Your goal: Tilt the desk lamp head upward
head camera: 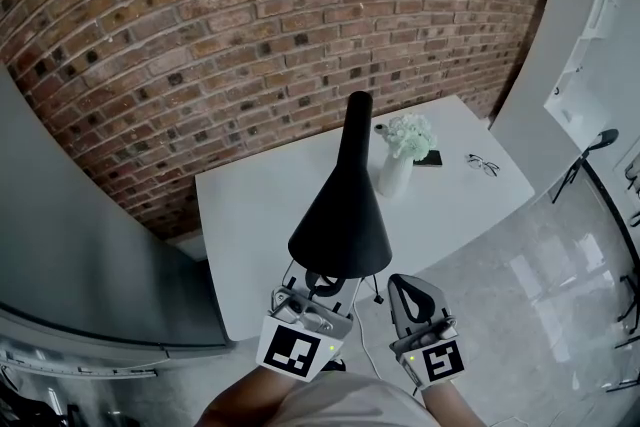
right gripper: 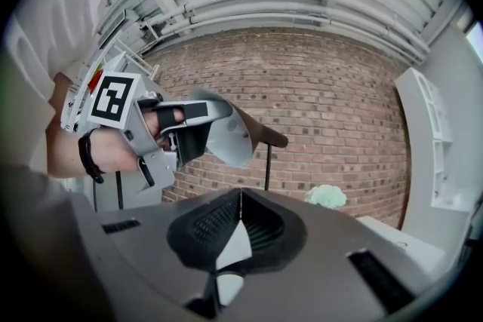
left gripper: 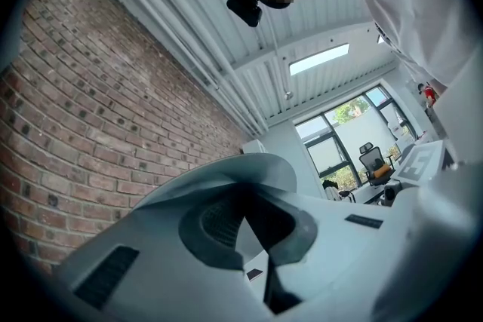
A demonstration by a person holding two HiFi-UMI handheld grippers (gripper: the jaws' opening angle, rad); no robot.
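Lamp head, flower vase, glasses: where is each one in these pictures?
Lamp head (head camera: 342,215): head view, middle of the black cone.
Flower vase (head camera: 392,177): head view, its white body.
Glasses (head camera: 483,165): head view, the frame.

Seen from the head camera, the black lamp shade (head camera: 341,215) hides the jaw tips of the left gripper (head camera: 318,287) and nearly all of the lamp's stand (right gripper: 267,167). A dark flat item (head camera: 430,158) beside the vase (head camera: 394,175) is too small to identify; the person's arms (head camera: 240,405) run off the lower edge.
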